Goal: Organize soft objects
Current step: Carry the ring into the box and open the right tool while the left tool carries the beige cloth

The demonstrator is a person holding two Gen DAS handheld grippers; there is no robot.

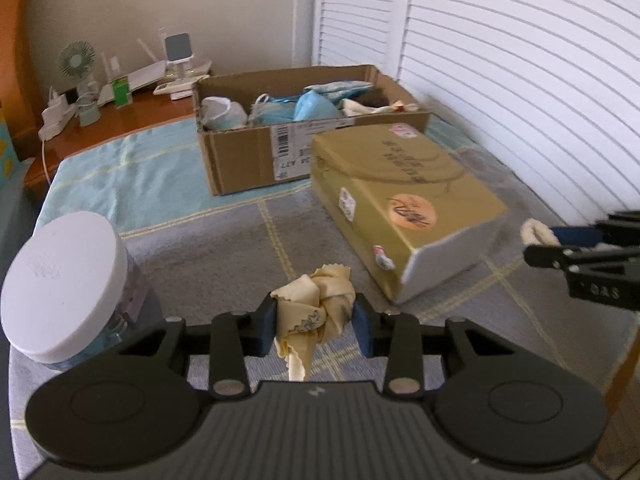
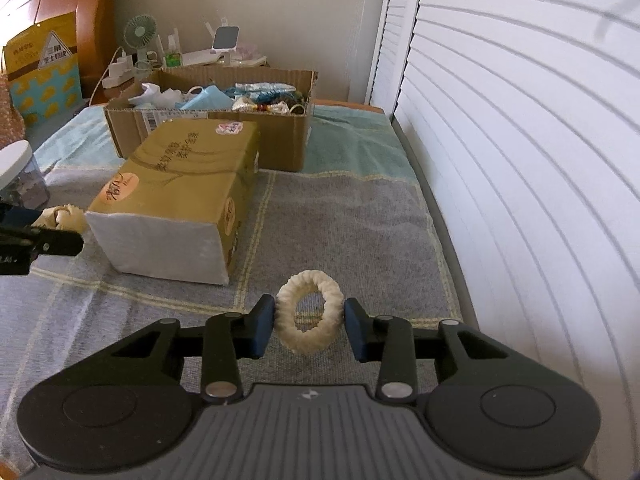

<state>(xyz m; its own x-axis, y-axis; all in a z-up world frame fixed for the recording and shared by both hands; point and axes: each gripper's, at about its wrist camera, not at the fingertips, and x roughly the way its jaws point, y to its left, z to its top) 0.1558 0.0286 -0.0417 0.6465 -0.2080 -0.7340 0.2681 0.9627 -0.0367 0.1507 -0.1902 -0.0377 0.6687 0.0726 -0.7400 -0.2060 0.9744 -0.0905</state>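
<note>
Right, starting at the left edge of the blanket-covered bed (image 1: 192, 248), a jar with a white lid (image 1: 64, 284) stands near the bed's near-left corner, close beside the left gripper (image 1: 314, 322). That gripper's blue pads (image 1: 267, 330) are pressed in on a crumpled cream cloth (image 1: 316, 300), bunched and knotted between them, with a tail of fabric hanging below; it is a firm pinch, jaws narrow around the bundle. Moving along, a gold tissue pack (image 1: 400, 196) lies on the grey part of the blanket, roughly mid-bed, its white end facing the cameras and small stickers on its top and side. Behind it, towards the far edge, an open cardboard box (image 1: 248, 152) sits on the pale blue stripe, already holding face masks (image 1: 312, 106) and other soft bits in blue, white and cream. Beyond the bed's far-left corner, a wooden side table (image 1: 132, 114) carries a small green fan (image 1: 76, 58), chargers and a phone stand. Over to the right now, the right gripper (image 2: 310, 322) has its pads (image 2: 262, 326) clamped on either side of a cream knitted ring (image 2: 310, 318), a scrunchie-like loop held upright and squeezed into an oval, above the blanket near the bed's right edge. White louvred shutters (image 2: 520, 160) run along that right side.
</note>
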